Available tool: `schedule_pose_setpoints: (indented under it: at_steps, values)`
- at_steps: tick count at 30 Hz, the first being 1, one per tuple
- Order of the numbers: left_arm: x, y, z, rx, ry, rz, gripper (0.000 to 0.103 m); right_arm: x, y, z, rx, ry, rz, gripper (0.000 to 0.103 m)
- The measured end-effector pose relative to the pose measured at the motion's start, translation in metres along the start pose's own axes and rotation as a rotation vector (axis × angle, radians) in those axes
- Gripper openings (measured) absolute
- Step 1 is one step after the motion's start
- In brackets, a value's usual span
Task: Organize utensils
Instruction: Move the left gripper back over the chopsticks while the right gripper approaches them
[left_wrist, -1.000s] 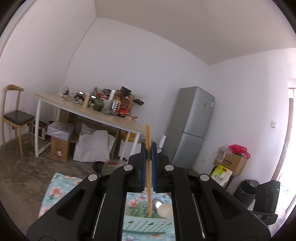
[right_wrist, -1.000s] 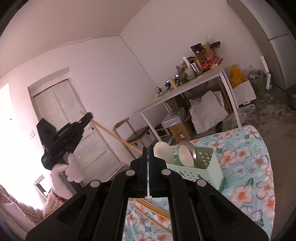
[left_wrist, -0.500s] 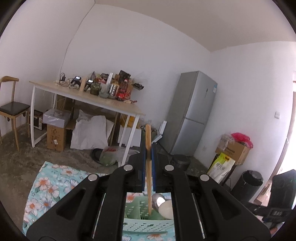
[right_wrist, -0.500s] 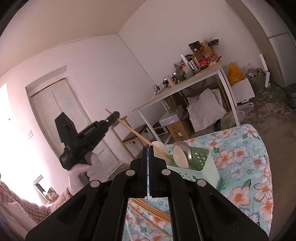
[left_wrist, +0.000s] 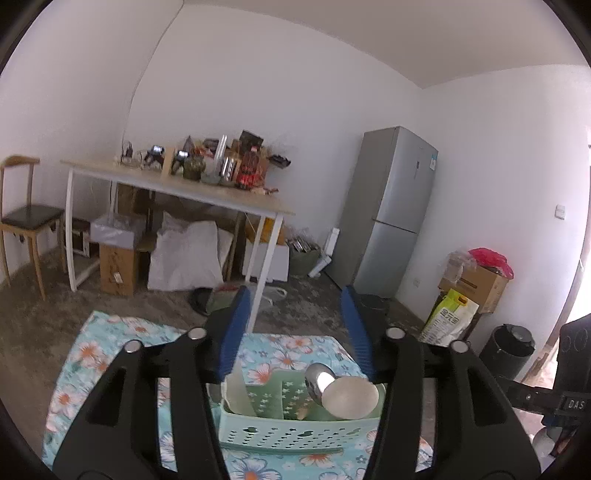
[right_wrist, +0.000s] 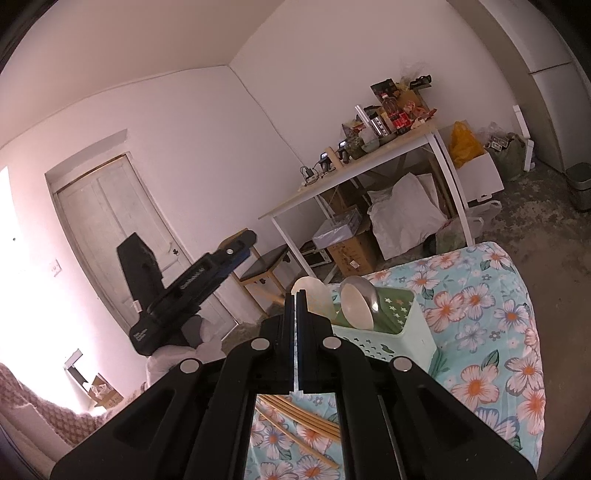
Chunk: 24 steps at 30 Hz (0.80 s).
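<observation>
Utensil basket: held spoons, sat on floral cloth
Left gripper: jaws just opened, nothing between
Right gripper: closed, empty
Chopsticks: loose on cloth

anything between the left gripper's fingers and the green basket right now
Nothing: in the left wrist view the left gripper, its jaws just opened, has only flowered cloth showing in the gap before the green basket.

I count one green basket, three spoons inside, several loose chopsticks, two grippers.
</observation>
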<state>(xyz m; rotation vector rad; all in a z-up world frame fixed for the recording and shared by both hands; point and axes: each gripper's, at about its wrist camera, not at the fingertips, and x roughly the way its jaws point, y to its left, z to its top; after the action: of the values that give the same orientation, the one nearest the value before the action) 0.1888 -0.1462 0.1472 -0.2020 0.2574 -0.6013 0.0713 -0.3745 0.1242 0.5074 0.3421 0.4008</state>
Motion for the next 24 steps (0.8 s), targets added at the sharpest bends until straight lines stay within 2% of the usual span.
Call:
schedule_pose_setpoints:
  at_steps: [8, 13, 18, 24]
  values:
    - [-0.041, -0.011, 0.001, 0.064, -0.013, 0.032, 0.070, -0.002, 0.005, 0.000, -0.006, -0.010, 0.007, 0.001]
    - [-0.069, -0.007, -0.007, 0.085, -0.011, 0.069, 0.078, 0.000, 0.010, 0.000, -0.011, -0.011, 0.027, 0.001]
    - [-0.093, 0.002, -0.022, 0.080, 0.024, 0.128, 0.083, 0.006, 0.010, 0.009, 0.001, -0.004, 0.108, 0.001]
    - [-0.117, 0.019, -0.044, 0.039, 0.062, 0.179, 0.083, 0.020, 0.016, 0.033, -0.009, 0.001, 0.229, 0.001]
